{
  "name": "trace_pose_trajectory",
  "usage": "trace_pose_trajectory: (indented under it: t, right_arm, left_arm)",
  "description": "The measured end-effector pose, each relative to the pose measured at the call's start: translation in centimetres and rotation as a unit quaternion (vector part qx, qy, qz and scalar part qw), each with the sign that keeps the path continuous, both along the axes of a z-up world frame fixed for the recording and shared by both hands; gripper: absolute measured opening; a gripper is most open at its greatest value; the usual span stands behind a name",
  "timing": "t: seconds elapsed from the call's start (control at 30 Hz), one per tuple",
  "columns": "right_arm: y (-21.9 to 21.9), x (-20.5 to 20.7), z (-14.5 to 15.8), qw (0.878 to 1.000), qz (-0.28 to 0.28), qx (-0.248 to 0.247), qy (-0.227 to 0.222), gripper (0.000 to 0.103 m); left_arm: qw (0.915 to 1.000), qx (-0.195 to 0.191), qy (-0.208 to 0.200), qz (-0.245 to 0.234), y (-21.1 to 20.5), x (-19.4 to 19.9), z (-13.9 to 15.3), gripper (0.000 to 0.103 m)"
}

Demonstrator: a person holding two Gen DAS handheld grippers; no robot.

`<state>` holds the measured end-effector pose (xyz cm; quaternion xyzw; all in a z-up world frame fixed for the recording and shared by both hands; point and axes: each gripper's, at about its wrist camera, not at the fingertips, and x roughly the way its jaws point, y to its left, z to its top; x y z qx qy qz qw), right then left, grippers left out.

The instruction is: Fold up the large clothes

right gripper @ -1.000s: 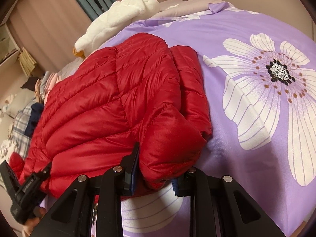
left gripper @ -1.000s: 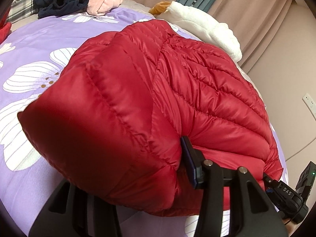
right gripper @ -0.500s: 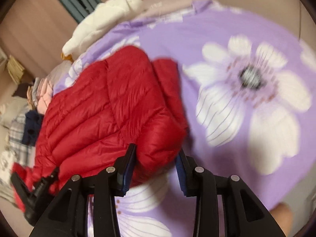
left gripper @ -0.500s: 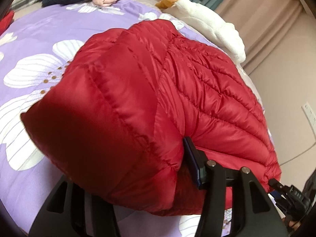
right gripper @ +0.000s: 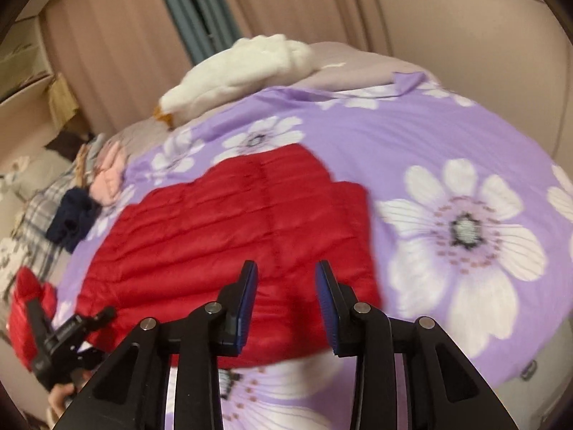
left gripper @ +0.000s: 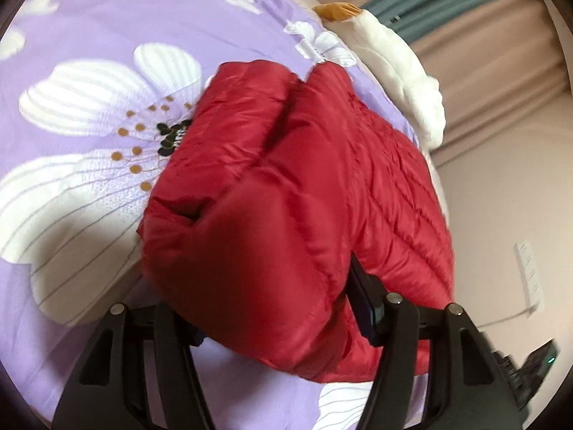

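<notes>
A red quilted puffer jacket (right gripper: 229, 229) lies folded on the purple flowered bedspread (right gripper: 429, 136). My left gripper (left gripper: 275, 308) is shut on a thick fold of the jacket (left gripper: 286, 197) and holds it lifted above the bed; the left finger is partly hidden under the fabric. My right gripper (right gripper: 286, 304) is open and empty, raised above the jacket's near edge. The left gripper also shows at the far left of the right wrist view (right gripper: 68, 344), with red fabric beside it.
A white fluffy garment (right gripper: 243, 68) lies at the far edge of the bed by the curtains (right gripper: 143, 36). A pile of pink, navy and plaid clothes (right gripper: 86, 200) sits at the left. A wall with a socket (left gripper: 526, 268) is to the right.
My right gripper has opened, let go of the jacket's corner and pulled back and up. My left gripper has lifted its fold of the jacket and swung it.
</notes>
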<state>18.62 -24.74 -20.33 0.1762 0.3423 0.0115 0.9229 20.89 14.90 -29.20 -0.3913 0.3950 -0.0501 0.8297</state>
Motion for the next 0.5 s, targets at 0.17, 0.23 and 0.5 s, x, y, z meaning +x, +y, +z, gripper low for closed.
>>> trace_pose_trajectory:
  t: [0.17,0.23,0.5]
  right_arm:
    - [1.4,1.8,-0.5,1.000,0.015,-0.018,0.011,0.036]
    - [1.2,2.2,-0.8,1.000,0.012,-0.015,0.015,0.036]
    - [-0.1,4.2,-6.1,0.995,-0.015,-0.078,0.068,0.036]
  left_arm:
    - [0.9988,-0.031,-0.013,0.034,1.4,-0.1,0.1,0.064]
    - [0.9984,-0.027,-0.018,0.045,1.7,-0.1,0.2,0.064]
    - [0.9971,-0.004,-0.036,0.067,2.2,-0.6,0.6,0.068]
